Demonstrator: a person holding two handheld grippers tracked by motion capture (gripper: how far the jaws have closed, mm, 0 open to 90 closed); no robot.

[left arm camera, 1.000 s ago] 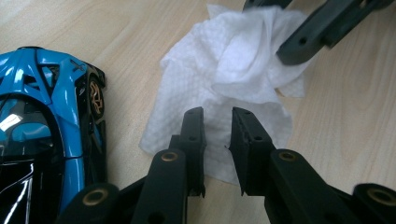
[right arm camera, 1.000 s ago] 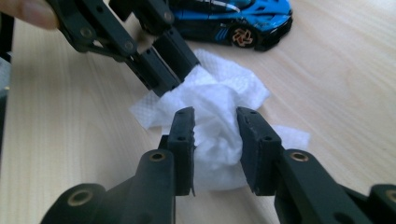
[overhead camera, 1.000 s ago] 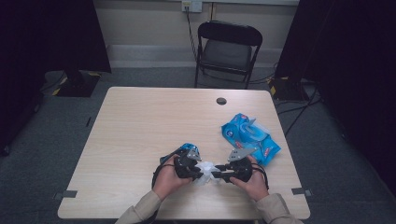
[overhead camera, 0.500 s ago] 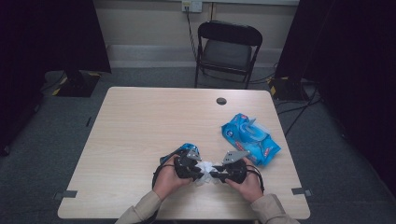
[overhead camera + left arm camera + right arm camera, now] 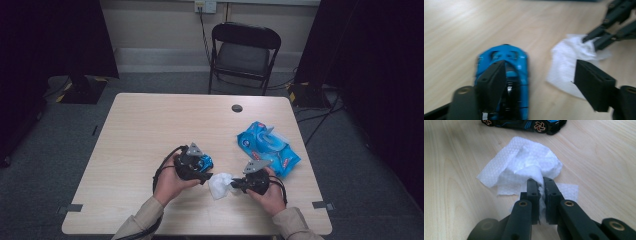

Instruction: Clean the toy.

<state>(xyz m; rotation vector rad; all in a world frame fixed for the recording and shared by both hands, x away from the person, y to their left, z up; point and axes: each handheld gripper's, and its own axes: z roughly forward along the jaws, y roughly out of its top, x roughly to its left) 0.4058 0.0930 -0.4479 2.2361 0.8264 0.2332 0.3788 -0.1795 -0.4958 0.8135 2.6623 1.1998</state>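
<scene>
Right tool [image 5: 540, 182] clamped on white wipe [image 5: 524, 162], jaws just closing, wipe lying on table [image 5: 145, 125]. Left tool [image 5: 541, 75] apart, jaws just opened, nothing gripped, above blue toy car [image 5: 509, 56]. Wipe pack [image 5: 270, 145] beside.

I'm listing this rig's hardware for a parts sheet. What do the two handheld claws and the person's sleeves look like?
Both the left claw and the right claw are black, each topped by a grey three-cornered plate, with a black cable trailing. The jaws are flat black bars on pivots with brass-coloured pins. The sleeves are tan.
</scene>
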